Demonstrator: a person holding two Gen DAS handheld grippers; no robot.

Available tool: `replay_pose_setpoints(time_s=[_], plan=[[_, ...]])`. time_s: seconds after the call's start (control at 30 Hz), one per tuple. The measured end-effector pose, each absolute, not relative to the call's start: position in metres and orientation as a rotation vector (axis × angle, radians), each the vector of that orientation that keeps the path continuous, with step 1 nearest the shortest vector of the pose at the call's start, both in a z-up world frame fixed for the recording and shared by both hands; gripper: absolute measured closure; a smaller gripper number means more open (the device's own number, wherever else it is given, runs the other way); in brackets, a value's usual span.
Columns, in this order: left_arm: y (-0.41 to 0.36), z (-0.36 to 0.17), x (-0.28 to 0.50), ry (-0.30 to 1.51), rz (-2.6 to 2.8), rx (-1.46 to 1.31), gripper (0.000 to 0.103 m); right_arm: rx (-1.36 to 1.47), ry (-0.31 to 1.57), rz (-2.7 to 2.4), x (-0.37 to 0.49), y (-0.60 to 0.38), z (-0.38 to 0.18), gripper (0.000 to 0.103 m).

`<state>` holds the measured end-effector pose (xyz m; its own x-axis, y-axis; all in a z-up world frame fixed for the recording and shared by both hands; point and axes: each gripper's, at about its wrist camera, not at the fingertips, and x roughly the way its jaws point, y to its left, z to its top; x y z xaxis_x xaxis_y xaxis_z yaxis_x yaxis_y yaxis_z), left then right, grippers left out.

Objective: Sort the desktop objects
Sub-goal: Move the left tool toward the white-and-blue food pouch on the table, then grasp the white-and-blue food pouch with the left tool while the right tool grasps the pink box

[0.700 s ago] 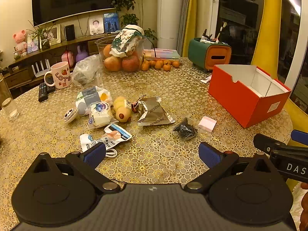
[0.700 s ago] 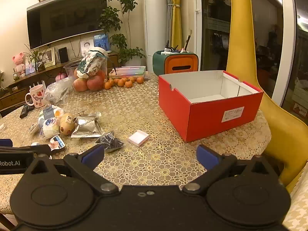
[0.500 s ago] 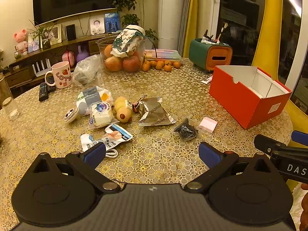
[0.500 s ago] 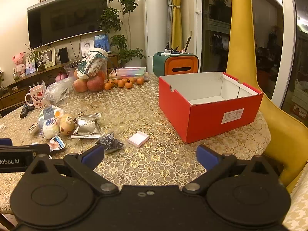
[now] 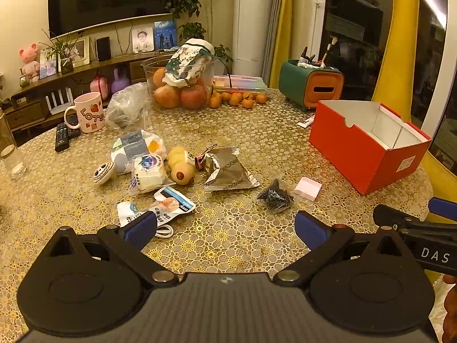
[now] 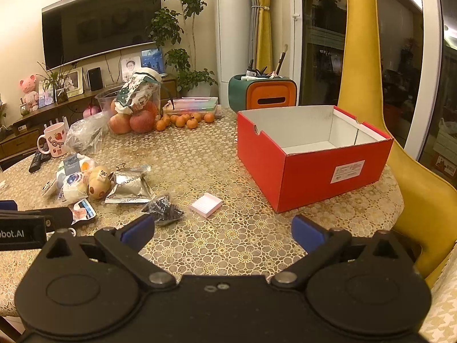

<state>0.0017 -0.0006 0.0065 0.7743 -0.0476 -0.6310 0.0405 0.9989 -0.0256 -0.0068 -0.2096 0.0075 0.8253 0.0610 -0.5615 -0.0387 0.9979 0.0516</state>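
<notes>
Both claws hang low over the near edge of the desk [image 5: 257,131], and nothing is in hand. The left claw [image 5: 225,230] stands spread wide with only lace cloth between its blue pads; the right claw [image 6: 222,230] is just as wide apart and just as bare.

By the look of it, the sorting has not begun. The red box [image 6: 311,171] sits open on the right side of the desk and its white floor shows nothing inside. Everything that wants sorting lies in a loose scatter to its left: the small pink box [image 6: 205,205] nearest, then the black crinkled packet [image 6: 164,211], the silver foil pouch [image 5: 227,171], the yellow plush toy [image 5: 181,165], the white wrapped packets [image 5: 147,170] and the flat sachet [image 5: 171,204] close by the left claw's pad. All of it is left to do.

The right view looks straight down into the red box and reads the label on its front wall, which the left view catches only at a slant. The left view, for its part, takes in the far-left clutter the right one crops or hides: the drinking glass [image 5: 11,160], the remote [image 5: 62,137] beside the pink mug [image 5: 88,111], and the white cable coil [image 5: 164,231] by the sachet. Each view catches the other claw's black finger poking in at its edge.

The pink box and black packet look like the easiest first picks for the right claw, being just beside the red box.
</notes>
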Motion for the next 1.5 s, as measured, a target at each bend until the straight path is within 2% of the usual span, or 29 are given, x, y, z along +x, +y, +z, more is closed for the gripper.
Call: replay_pose_setpoints(time_s=[0.53, 0.97, 1.5], plan=[[0.007, -0.008, 0.015, 0.65, -0.07, 0.013, 0.0, 0.015, 0.622, 0.099, 0.011, -0.204, -0.007, 0.002], [0.028, -0.041, 0.041, 0.643, -0.044, 0.047, 0.0, -0.051, 0.64, 0.176, 0.055, -0.2, -0.037, 0.002], [0.069, -0.084, 0.09, 0.703, -0.081, 0.181, 0.0, -0.11, 0.707, 0.179, 0.115, -0.201, -0.08, 0.009]])
